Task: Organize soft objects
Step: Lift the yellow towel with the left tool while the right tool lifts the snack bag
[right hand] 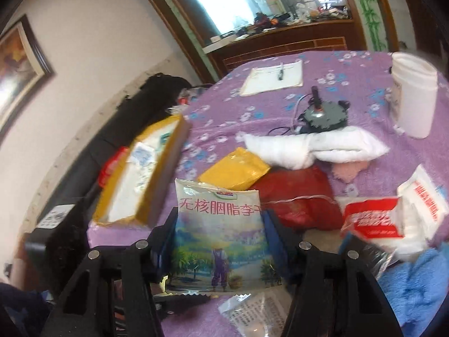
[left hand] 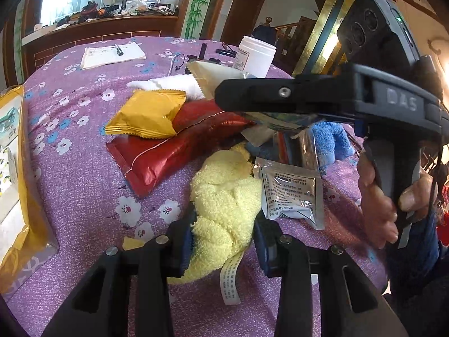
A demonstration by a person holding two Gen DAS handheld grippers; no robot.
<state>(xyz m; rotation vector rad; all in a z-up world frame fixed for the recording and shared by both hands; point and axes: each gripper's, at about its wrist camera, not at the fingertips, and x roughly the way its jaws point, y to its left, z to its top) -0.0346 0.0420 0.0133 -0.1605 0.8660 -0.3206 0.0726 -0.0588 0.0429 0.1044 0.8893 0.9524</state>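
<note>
Over the floral cloth (left hand: 84, 168), left fingers (left hand: 188, 241) pinching yellow towel (left hand: 224, 196), angled downward

Both cameras sit low and close over the purple flowered tablecloth (left hand: 84, 168), each angled down along its own fingers at the bottom of the frame. The left wrist view faces the far counter, with the right gripper (left hand: 224, 98) crossing its upper right. The right wrist view looks blurred. Both share the yellow packet (left hand: 146, 115) (right hand: 235, 171) and red pouch (left hand: 174, 151) (right hand: 303, 196) at centre.

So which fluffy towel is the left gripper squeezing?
The pale yellow fluffy towel, pinched between the left gripper fingers. The white towel and blue towel lie farther off, untouched.
</note>
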